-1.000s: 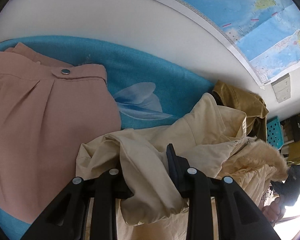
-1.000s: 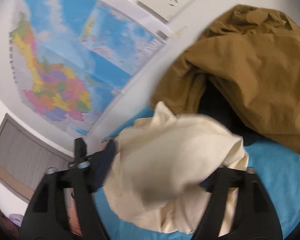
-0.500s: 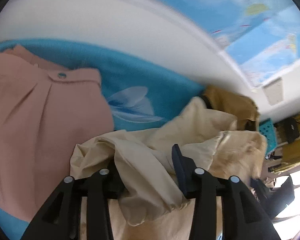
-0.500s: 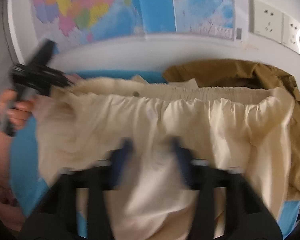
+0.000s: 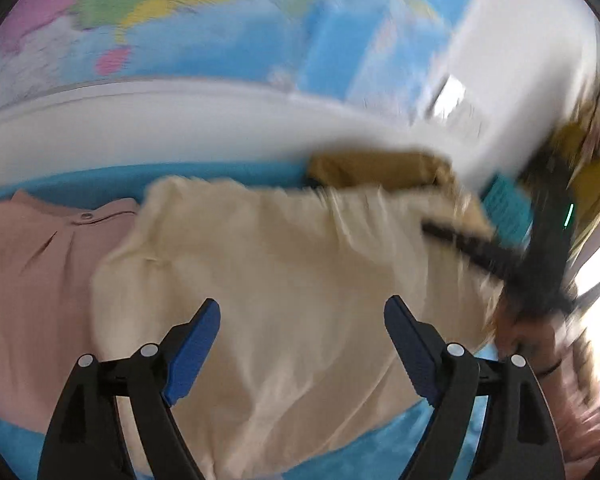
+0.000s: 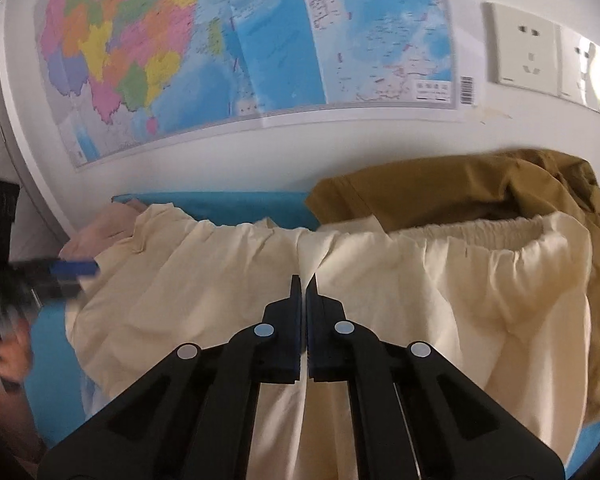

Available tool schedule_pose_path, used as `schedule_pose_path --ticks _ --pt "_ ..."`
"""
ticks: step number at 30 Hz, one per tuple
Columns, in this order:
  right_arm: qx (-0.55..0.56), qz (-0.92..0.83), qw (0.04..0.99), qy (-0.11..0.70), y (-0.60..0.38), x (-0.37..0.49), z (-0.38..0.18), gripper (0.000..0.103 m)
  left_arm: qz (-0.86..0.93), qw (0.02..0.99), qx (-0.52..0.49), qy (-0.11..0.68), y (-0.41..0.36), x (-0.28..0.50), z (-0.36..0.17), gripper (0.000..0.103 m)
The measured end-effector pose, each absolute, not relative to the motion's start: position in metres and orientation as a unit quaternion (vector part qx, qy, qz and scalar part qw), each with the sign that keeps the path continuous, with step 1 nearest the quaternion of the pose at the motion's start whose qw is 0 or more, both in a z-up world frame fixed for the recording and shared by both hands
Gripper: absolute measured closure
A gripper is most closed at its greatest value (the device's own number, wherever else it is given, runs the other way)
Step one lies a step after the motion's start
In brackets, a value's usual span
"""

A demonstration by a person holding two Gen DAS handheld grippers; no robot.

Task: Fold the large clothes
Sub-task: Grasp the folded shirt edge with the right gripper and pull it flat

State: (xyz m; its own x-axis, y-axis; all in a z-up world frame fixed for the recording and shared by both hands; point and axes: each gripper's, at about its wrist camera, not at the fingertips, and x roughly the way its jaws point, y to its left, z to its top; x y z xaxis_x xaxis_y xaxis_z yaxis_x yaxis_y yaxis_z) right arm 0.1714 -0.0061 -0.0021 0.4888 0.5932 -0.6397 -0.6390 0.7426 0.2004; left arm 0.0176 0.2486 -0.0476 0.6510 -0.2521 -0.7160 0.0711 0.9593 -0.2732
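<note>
Cream trousers [image 6: 380,280] lie spread across the blue bedsheet [image 6: 244,204] w/ the elastic waistband toward the wall edge, brown garment [image 6: 480,188] behind, pink one [image 5: 32,280] at the left end. Left gripper [image 5: 300,328] – jaws opening, wide, nothing pinched, cloth just below. Right gripper [image 6: 304,284] – jaws closed tight, tips at the trousers' middle seam; can't tell if fabric's caught.

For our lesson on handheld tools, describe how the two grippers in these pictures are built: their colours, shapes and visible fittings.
Both are black plastic linkage frames. The left gripper has two forked arms with round silver rivets, and its jaws carry ribbed blue pads. The right gripper has the same black arms and four silver rivets, and its jaws taper to thin points. No cables show.
</note>
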Motion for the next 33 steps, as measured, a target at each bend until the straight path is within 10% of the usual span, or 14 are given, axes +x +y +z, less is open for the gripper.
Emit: schedule_pose_path --ticks 9,14,21,26,29,33 --pt "-0.023 0.365 0.834 0.413 -0.017 0.187 -0.04 0.084 -0.02 0.862 -0.155 0.482 0.284 0.076 -0.11 0.079" --pt "-0.059 0.348 0.879 0.322 -0.07 0.146 -0.008 0.068 -0.028 0.866 -0.155 0.476 0.294 0.069 -0.108 0.083" --pt "0.046 0.321 0.841 0.433 -0.113 0.223 -0.075 0.103 -0.015 0.866 -0.138 0.48 0.288 0.073 -0.116 0.083" --pt "0.044 0.312 0.846 0.43 -0.119 0.206 -0.061 0.1 -0.029 0.881 -0.129 0.454 0.282 0.054 -0.106 0.064" --pt "0.035 0.323 0.865 0.383 -0.13 0.166 -0.03 0.063 -0.031 0.907 -0.098 0.409 0.269 0.024 -0.089 0.034" --pt "-0.008 0.349 0.868 0.352 -0.13 0.12 -0.019 0.058 -0.048 0.927 -0.076 0.364 0.26 -0.019 -0.079 0.023"
